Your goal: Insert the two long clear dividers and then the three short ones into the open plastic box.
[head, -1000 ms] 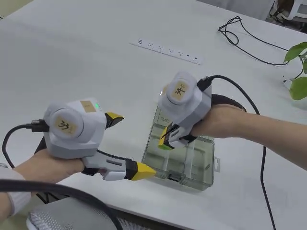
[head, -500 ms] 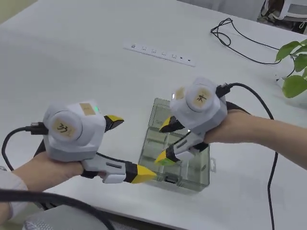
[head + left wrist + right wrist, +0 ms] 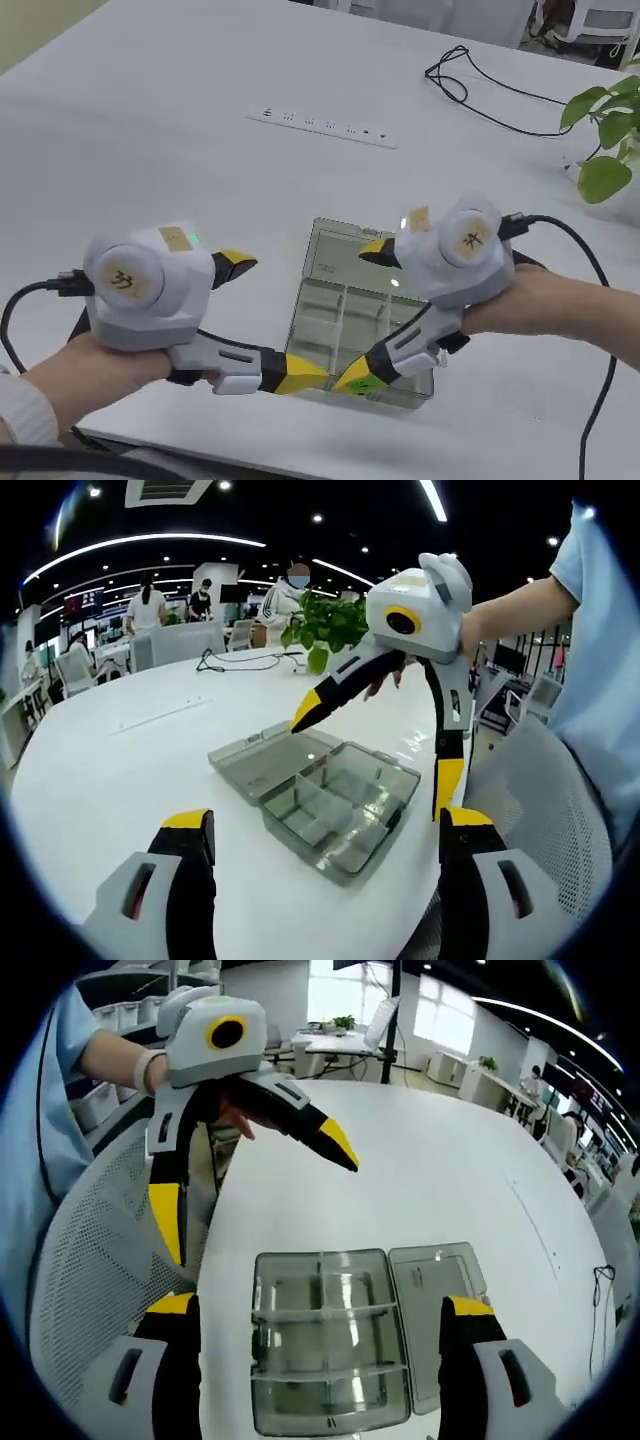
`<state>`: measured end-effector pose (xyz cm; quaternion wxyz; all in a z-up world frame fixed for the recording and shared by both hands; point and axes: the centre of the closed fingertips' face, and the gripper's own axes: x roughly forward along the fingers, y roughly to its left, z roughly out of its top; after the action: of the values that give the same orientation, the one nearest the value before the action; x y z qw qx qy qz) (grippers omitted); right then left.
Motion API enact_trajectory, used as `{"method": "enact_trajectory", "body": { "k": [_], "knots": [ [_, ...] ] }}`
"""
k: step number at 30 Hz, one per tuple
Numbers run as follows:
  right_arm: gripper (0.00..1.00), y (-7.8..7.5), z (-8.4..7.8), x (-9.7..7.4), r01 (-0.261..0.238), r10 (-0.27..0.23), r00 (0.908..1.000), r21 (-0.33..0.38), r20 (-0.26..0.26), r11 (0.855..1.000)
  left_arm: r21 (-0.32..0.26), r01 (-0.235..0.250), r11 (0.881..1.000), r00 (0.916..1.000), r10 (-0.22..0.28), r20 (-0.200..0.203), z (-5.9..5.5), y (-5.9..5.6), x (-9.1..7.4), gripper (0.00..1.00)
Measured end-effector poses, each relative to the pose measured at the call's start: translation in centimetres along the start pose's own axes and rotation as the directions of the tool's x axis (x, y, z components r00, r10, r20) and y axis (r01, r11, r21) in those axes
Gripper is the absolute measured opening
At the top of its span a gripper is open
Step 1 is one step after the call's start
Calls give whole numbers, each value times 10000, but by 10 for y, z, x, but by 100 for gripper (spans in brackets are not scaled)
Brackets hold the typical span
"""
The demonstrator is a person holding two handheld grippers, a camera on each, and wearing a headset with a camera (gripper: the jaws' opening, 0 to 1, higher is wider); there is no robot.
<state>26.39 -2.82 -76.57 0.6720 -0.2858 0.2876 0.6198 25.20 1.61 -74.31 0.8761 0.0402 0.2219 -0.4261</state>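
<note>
White table (image 3: 150,110), carrying an open plastic box (image 3: 298,322) near its front edge. Well behind the box and off to its right, a potted plant (image 3: 600,140). Directly behind the box, well apart, a power strip (image 3: 322,125). Further back, a looped black cable (image 3: 470,80).

Left gripper (image 3: 272,317) at the box's near left corner. Right gripper (image 3: 362,314) at its near right side, with one jaw tip over the lid (image 3: 340,245) and the other by the near wall, as seen from the head view. About equally near the box; no clear advantage to either hand.

Box ahead of and between both pairs of jaws, roughly centred in each gripper view. Lid folded flat on the far side of the base. In the right gripper view, long side of the base apparently running forward along the jaws; not certain, given the lens distortion.

Clear dividers (image 3: 320,1312) standing inside the box, splitting it into compartments. Exact count not determinable.

Both pairs of jaws spread wide, gripping nothing. No contact with the box that can be made out.

Judged: insertion largely or wholly complete. Seating of each divider worth checking before any further move.
</note>
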Motion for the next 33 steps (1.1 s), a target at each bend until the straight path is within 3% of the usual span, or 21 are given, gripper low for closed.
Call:
{"method": "enact_trajectory", "body": {
  "k": [2,6,17,26,33],
  "knots": [
    [100,1,-3,-8,0,-8,9999,493,151,9988,-7,-26,10000,10000,26,-8,1,0,0,95],
    [100,-1,-15,-22,313,-321,9994,524,156,9981,54,-3,10000,10000,4,-95,0,-1,2,95],
    [100,-12,-78,-75,1546,-1574,9875,1879,4,9700,250,117,9996,9994,-109,-323,0,-10,5,94],
    [99,-6,-124,-100,1928,-1874,9812,2426,-454,9508,296,27,9996,9991,-14,-429,-2,-11,0,94],
    [96,0,-157,-109,1904,-1677,9793,2341,-1134,9534,320,-49,9995,9984,67,-566,-5,-12,-4,94]
  ]
}}
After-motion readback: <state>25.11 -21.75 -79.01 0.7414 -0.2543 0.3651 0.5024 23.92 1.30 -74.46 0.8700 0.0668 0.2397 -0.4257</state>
